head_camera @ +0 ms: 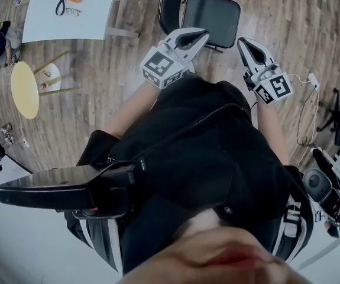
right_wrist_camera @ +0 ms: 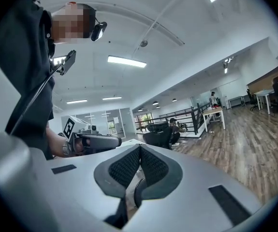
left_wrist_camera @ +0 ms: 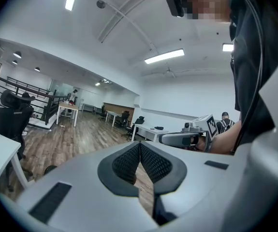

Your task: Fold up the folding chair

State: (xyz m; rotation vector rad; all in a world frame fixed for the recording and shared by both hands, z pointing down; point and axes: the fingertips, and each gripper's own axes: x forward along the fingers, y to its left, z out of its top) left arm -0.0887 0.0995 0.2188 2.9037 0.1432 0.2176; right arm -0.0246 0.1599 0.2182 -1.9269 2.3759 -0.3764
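Chair (head_camera: 211,18) stands unfolded at twelve o'clock; left hand-held gripper (head_camera: 200,35) and right hand-held gripper (head_camera: 243,45), both closed and empty, hover near it; best open them, then grip evenly

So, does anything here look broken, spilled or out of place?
Nothing stands out. The folding chair stands open on the floor; the left claw and right claw are shut and empty. Only a white cable trails loosely across the floor.
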